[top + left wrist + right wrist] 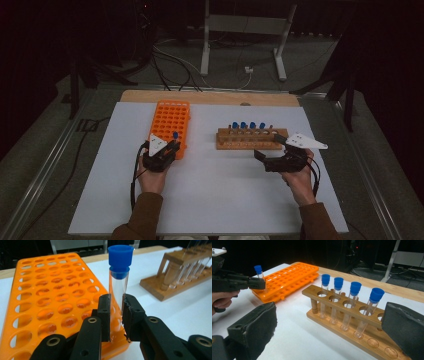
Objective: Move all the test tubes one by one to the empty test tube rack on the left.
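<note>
Beside orange rack (50,297), held tube (118,282).

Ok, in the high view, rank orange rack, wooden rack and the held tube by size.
1. Orange rack
2. Wooden rack, narrower though about as long, so a close call
3. Tube in the left gripper, far smallest
</note>
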Motion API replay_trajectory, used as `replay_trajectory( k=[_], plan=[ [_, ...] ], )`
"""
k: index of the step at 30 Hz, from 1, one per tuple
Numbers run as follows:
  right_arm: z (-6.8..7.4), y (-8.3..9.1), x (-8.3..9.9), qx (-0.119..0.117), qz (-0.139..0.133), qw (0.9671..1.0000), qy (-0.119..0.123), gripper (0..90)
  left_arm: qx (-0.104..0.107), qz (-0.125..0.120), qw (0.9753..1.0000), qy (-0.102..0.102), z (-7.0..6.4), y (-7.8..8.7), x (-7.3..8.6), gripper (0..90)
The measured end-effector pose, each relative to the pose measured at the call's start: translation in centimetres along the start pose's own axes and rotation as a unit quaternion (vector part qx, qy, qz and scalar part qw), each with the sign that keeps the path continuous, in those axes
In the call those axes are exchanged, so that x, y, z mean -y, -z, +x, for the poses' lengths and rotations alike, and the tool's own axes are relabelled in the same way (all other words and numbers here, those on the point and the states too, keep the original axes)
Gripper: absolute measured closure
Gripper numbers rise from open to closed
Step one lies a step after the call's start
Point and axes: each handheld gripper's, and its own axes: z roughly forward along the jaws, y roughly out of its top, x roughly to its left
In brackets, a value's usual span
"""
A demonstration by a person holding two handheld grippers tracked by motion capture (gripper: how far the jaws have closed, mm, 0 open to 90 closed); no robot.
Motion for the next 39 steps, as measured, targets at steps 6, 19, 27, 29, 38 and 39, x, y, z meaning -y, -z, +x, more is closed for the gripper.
replay_trajectory(
  k=[6, 19, 27, 29, 38, 39],
  plan=[
    [0.1, -0.1, 0.1, -0.003, 0.001, 1.0000, 0.000, 0.0, -0.001, 0.006, 1.0000, -0.004, 0.0, 0.0, 0.4, 78.5],
    [0.2, -0.3, 0.1, -0.005, 0.002, 1.0000, -0.002, 0.0, -0.004, 0.016, 0.9998, -0.010, -0.3, -0.2, 0.5, 77.3],
    [0.0, -0.5, 0.0, -0.002, 0.005, 1.0000, -0.002, 0.0, 0.008, -0.010, 0.9998, 0.016, 0.3, 1.2, -0.1, 50.2],
    [-0.1, -0.4, -0.1, -0.001, 0.004, 1.0000, -0.004, 0.0, 0.014, -0.016, 0.9994, 0.026, 0.6, 1.9, -0.3, 45.8],
    [-0.8, -0.3, -1.2, 0.013, -0.001, 0.9999, -0.008, 0.0, -0.003, -0.045, 0.9983, 0.038, 1.3, 5.4, -1.7, 16.4],
    [-1.1, -0.3, -1.5, 0.018, -0.004, 0.9997, -0.013, 0.0, -0.003, -0.049, 0.9981, 0.037, 1.3, 5.8, -1.8, 14.6]
  ],
)
